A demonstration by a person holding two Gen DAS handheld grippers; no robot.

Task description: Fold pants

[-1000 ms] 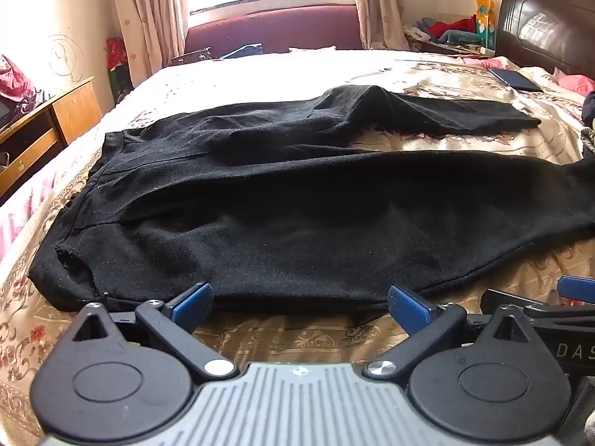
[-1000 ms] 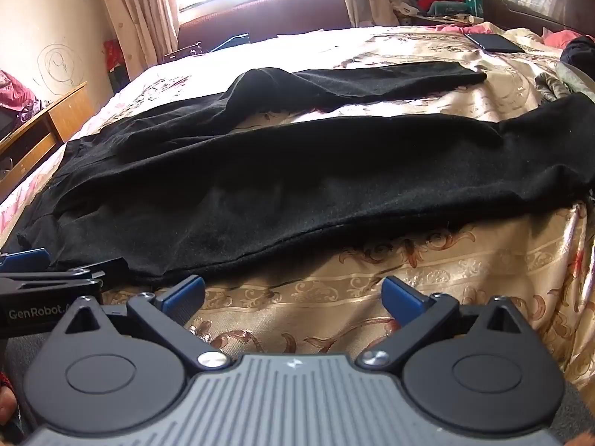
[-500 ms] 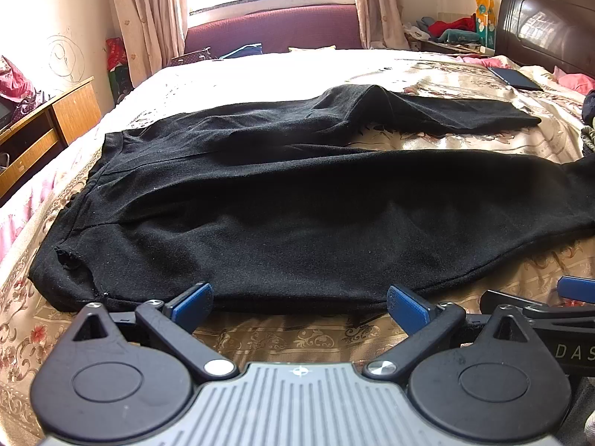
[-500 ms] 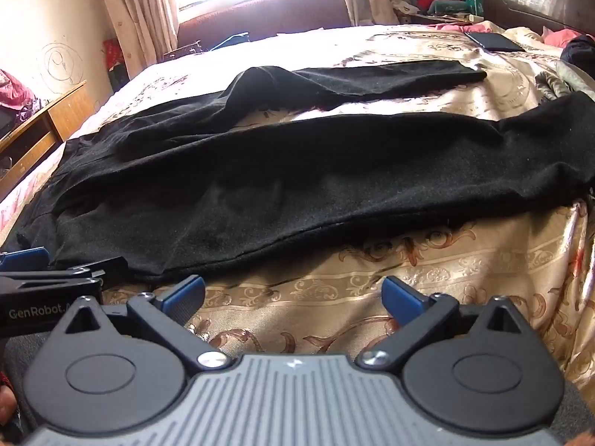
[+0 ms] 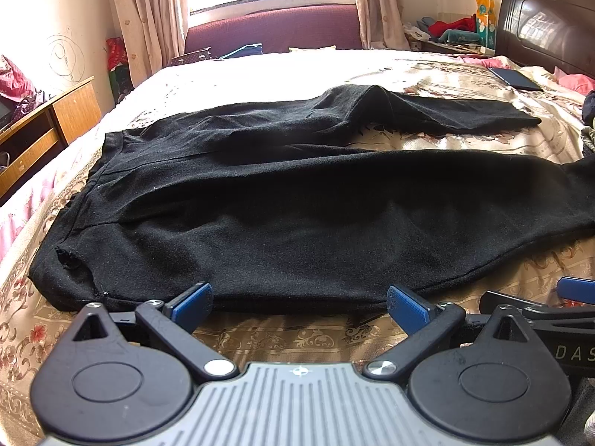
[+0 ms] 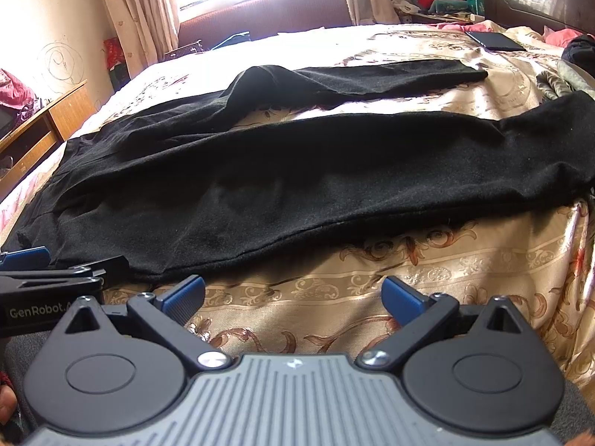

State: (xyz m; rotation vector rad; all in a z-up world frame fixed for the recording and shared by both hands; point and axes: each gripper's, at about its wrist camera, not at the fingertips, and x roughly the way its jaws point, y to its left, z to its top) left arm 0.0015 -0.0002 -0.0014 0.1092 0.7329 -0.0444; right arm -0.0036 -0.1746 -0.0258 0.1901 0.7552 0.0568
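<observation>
Black pants (image 5: pixel 297 215) lie spread flat across the bed, waistband at the left, both legs running right. The far leg (image 5: pixel 446 111) is apart from the near leg. The pants also show in the right wrist view (image 6: pixel 316 171). My left gripper (image 5: pixel 299 301) is open and empty, just short of the near hem by the hip. My right gripper (image 6: pixel 292 293) is open and empty, over bare bedspread a little short of the near leg's edge. Each gripper shows at the side of the other's view.
The bed has a beige floral bedspread (image 6: pixel 465 260). A dark tablet (image 5: pixel 515 78) lies at the far right near the dark headboard (image 5: pixel 546 26). A wooden cabinet (image 5: pixel 44 126) stands left of the bed. A maroon sofa (image 5: pixel 275 28) is under the window.
</observation>
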